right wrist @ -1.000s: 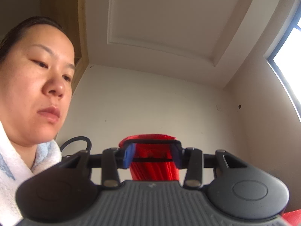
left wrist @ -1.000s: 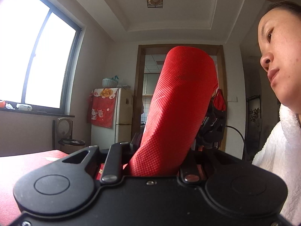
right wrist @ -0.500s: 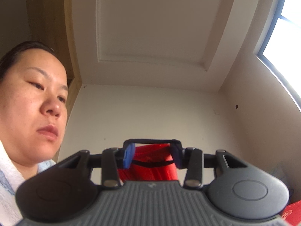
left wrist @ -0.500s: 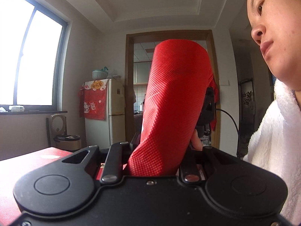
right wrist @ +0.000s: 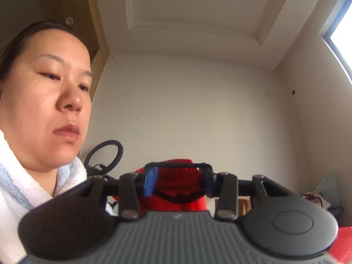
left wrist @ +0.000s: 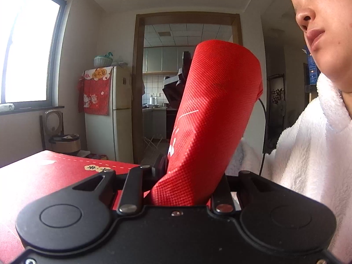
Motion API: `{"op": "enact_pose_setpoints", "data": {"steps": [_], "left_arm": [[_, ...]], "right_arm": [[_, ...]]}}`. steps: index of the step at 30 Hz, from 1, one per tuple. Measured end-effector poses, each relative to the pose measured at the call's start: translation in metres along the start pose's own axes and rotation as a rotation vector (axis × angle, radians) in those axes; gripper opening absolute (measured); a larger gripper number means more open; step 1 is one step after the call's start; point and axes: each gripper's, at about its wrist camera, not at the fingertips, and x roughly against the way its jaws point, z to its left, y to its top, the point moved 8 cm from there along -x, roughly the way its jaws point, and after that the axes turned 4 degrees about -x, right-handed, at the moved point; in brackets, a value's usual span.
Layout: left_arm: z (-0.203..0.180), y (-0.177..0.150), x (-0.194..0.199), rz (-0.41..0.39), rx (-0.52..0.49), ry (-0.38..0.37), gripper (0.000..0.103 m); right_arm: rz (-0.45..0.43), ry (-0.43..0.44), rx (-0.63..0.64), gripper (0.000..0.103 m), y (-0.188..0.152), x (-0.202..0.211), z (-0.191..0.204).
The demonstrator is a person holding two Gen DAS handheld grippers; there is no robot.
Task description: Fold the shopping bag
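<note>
Red worktop (left wrist: 44, 176) down in the lower left of the left wrist view, running off toward the fridge side. Covered in a red sheet with a dashed white line near the far edge, plus a small row of gold and white flower shapes (left wrist: 96, 168). Pale blotch further left, too washed out to read. Just a red sliver (right wrist: 344, 239) at the right wrist view's bottom right corner.
</note>
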Motion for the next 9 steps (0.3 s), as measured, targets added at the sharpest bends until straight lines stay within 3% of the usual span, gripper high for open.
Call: {"op": "enact_pose_setpoints", "data": {"steps": [5, 9], "left_arm": [[0.008, -0.009, -0.010, 0.068, 0.013, 0.012, 0.025], [0.015, -0.010, -0.015, 0.073, 0.049, 0.063, 0.026]], "right_arm": [[0.207, 0.060, -0.003, 0.041, 0.002, -0.017, 0.003], [0.342, 0.024, 0.022, 0.041, 0.005, -0.019, -0.003]]}}
